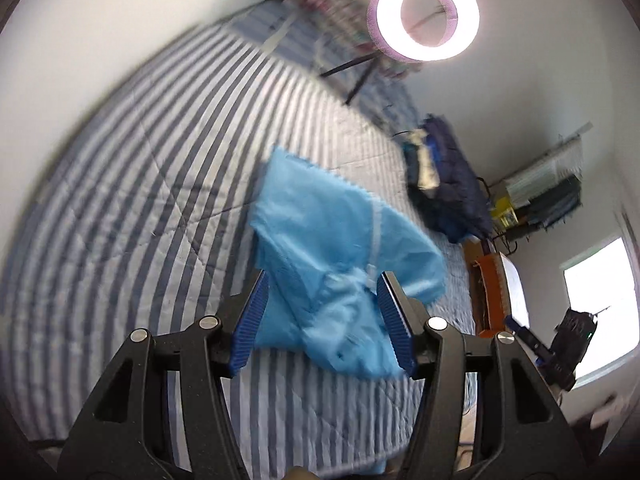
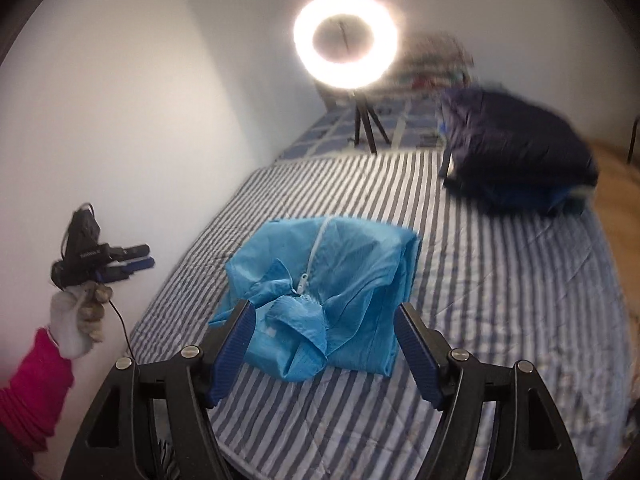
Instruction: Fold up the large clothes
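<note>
A light blue zip-up garment (image 2: 320, 280) lies folded in a compact bundle on the striped bed cover (image 2: 500, 300), its white zipper (image 2: 310, 264) facing up. It also shows in the left wrist view (image 1: 332, 256). My right gripper (image 2: 324, 312) is open and empty, hovering just above the bundle's near edge. My left gripper (image 1: 324, 284) is open and empty, held above the garment. In the right wrist view the left gripper (image 2: 132, 266) shows raised at the far left by the wall, in a gloved hand.
A dark blue pile of clothes (image 2: 516, 156) sits at the bed's far right, also in the left view (image 1: 444, 184). A lit ring light on a tripod (image 2: 346, 46) stands at the bed's far end. A white wall (image 2: 120, 120) runs along the left. An orange box (image 1: 490, 292) stands beside the bed.
</note>
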Demonstrator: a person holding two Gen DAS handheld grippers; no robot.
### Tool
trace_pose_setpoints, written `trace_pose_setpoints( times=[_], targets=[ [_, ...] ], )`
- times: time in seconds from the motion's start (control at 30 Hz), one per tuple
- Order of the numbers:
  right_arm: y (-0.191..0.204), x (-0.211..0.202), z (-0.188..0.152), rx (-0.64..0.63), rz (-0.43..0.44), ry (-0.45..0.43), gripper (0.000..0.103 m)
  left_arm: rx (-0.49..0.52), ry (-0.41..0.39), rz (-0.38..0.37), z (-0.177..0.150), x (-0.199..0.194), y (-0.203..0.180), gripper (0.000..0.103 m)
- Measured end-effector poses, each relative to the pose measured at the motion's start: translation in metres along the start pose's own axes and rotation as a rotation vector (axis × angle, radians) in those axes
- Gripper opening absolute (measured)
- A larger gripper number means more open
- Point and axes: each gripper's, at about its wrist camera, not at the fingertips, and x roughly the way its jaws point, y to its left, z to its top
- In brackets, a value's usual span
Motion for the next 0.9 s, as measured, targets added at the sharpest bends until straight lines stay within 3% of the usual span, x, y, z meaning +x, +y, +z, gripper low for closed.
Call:
trace_pose_setpoints(
  times=[0.2,0.37,0.43,0.47,0.5,0.53,0.57,0.67,0.77,0.9],
  targets=[
    [-0.052,0.089,0.004,0.145,0.078,0.061,0.074,-0.157,0.071,-0.023,0.018,0.083,0.049,0.058],
    [-0.08,0.136,0.005,0.244,0.127,0.086,0.074,-0.151,0.1,-0.024,0.02,0.124,0.053,0.057],
    [-0.088,0.145,0.006,0.278,0.146,0.085,0.074,-0.128,0.093,-0.016,0.021,0.129,0.049,0.039],
    [-0.09,0.148,0.006,0.294,0.162,0.085,0.072,-0.111,0.09,-0.002,0.021,0.131,0.046,0.019],
    [-0.093,0.151,0.006,0.307,0.179,0.086,0.068,-0.096,0.079,0.015,0.022,0.129,0.042,0.007],
    [-0.092,0.151,0.004,0.313,0.187,0.089,0.05,-0.086,0.069,0.018,0.022,0.128,0.04,0.006],
    [-0.092,0.155,0.004,0.322,0.204,0.107,0.025,-0.069,0.051,0.012,0.021,0.124,0.037,0.005],
    [-0.088,0.154,0.001,0.31,0.211,0.11,0.002,-0.025,0.033,0.005,0.018,0.114,0.024,0.001],
    [-0.08,0.147,-0.006,0.278,0.216,0.105,0.0,-0.002,0.022,-0.004,0.011,0.102,0.018,0.001],
    [-0.086,0.158,-0.032,0.269,0.176,0.16,0.0,0.027,0.072,0.082,-0.007,0.11,0.03,0.001]
  ],
)
